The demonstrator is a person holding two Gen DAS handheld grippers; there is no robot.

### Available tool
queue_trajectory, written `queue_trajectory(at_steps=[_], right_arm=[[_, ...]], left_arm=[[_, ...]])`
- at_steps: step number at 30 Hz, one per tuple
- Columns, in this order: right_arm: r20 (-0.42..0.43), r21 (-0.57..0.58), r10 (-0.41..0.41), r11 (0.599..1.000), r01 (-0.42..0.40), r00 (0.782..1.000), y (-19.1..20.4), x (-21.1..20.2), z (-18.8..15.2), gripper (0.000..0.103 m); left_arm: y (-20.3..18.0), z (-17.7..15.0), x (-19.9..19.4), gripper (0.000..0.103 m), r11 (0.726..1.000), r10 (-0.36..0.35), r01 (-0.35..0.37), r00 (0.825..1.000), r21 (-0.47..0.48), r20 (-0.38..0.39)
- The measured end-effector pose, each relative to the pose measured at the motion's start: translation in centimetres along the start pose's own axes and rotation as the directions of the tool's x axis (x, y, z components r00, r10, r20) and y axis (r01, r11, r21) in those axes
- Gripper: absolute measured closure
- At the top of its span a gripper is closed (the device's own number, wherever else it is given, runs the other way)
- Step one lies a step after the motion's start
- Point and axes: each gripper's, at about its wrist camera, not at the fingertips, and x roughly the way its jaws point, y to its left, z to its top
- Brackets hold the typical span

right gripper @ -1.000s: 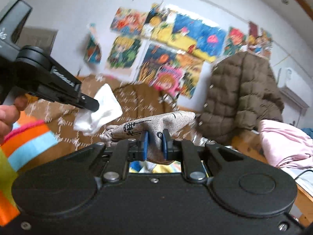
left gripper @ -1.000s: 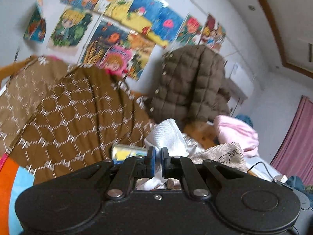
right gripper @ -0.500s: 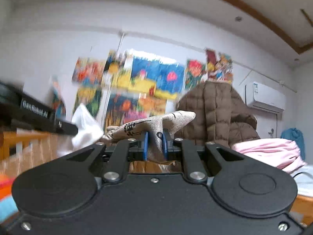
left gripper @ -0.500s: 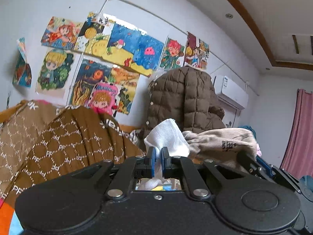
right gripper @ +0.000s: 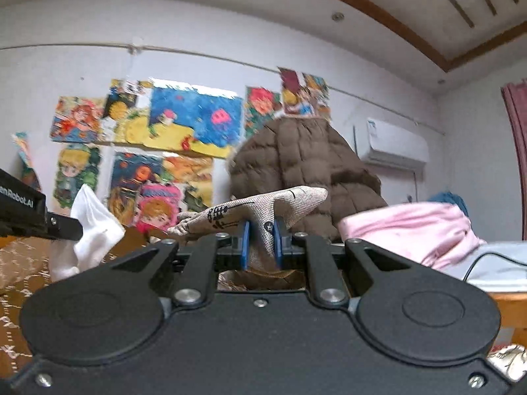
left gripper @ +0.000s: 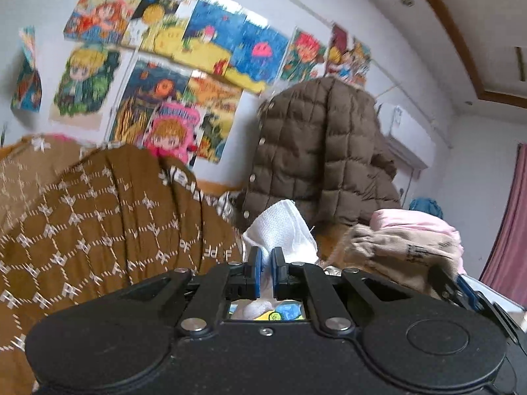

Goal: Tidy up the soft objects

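Soft cloths are held aloft, one per gripper: a white cloth (left gripper: 280, 230) is pinched between the left gripper (left gripper: 266, 271) fingers, a beige printed cloth (right gripper: 263, 212) between the right gripper (right gripper: 260, 243) fingers, apparently so both can be carried together above the brown patterned blanket (left gripper: 98, 223).

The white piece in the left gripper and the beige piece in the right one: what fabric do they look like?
White cloth: probably soft knitted or terry cotton, matte, with a fine ribbed texture and a stitched edge. Beige cloth: apparently a coarser linen-like or canvas weave, matte, with visible grain and black printed marks. Both fold limply where the left gripper and right gripper pinch them.
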Motion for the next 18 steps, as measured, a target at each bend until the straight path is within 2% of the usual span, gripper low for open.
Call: queue_trajectory(at_steps=[6, 10, 14, 18], right_arm=[[-0.029, 0.031, -0.038, 0.999, 0.039, 0.999, -2.9, 3.7, -2.2, 0.094], [-0.088, 0.114, -0.062, 0.991, 0.072, 0.994, -4.4, 6.8, -3.6, 0.094], [-0.176, 0.141, -0.028, 0.988, 0.054, 0.984, -4.8, 9.5, -6.5, 0.094], [-0.281, 0.142, 0.014, 0.989, 0.027, 0.960, -4.4, 11.3, -9.1, 0.094]], left_arm=[[-0.4, -0.4, 6.6, 0.097, 0.998, 0.056, -0.058, 0.997, -0.023, -0.053], [-0.8, -0.8, 9.9, 0.097, 0.996, 0.089, -0.091, 0.992, -0.024, -0.092], [-1.0, -1.5, 12.8, 0.097, 0.994, 0.101, -0.105, 0.981, -0.019, -0.163], [-1.2, -2.7, 15.7, 0.097, 0.994, 0.113, -0.111, 0.964, 0.022, -0.241]])
